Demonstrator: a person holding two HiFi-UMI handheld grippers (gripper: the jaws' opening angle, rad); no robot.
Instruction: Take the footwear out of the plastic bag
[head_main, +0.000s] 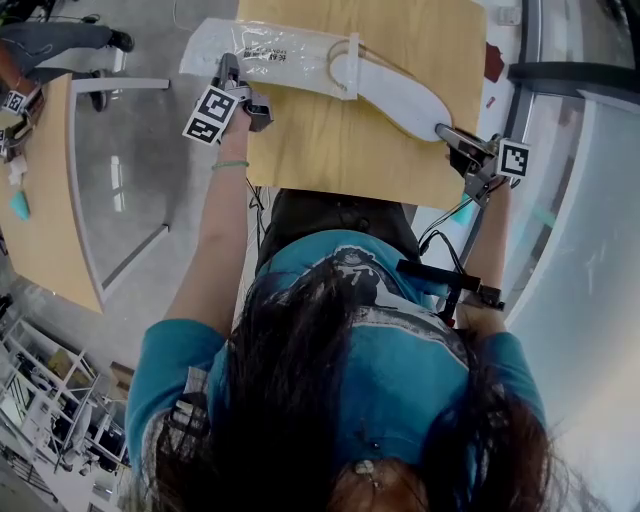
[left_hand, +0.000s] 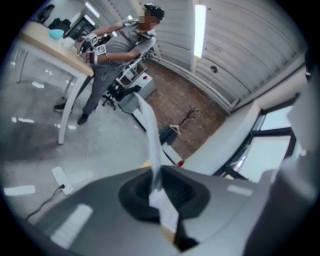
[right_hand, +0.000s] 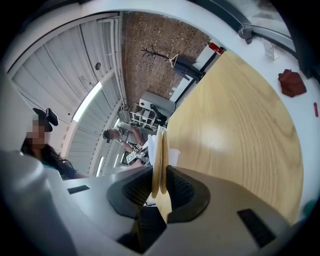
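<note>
A person stands over a wooden table (head_main: 340, 150) and holds a gripper in each hand. The left gripper (head_main: 228, 66) is shut tight on one end of the plastic bag (head_main: 260, 50). In the left gripper view, a thin strip of the clear bag (left_hand: 152, 145) is pinched between the jaws of that gripper (left_hand: 159, 187). The right gripper (head_main: 447, 133) is clamped on the heel end of the flat white slippers (head_main: 395, 90). In the right gripper view, two thin soles (right_hand: 159, 165) stand side by side between the jaws of that gripper (right_hand: 160, 187), with the table top (right_hand: 235, 125) just beside them. The slippers lie flat on the table. Most of them stick out of the bag's open end, and only the toe end is inside. The bag lies at the far left edge of the table and hangs a little over it. The two grippers are well apart, one at each end.
</note>
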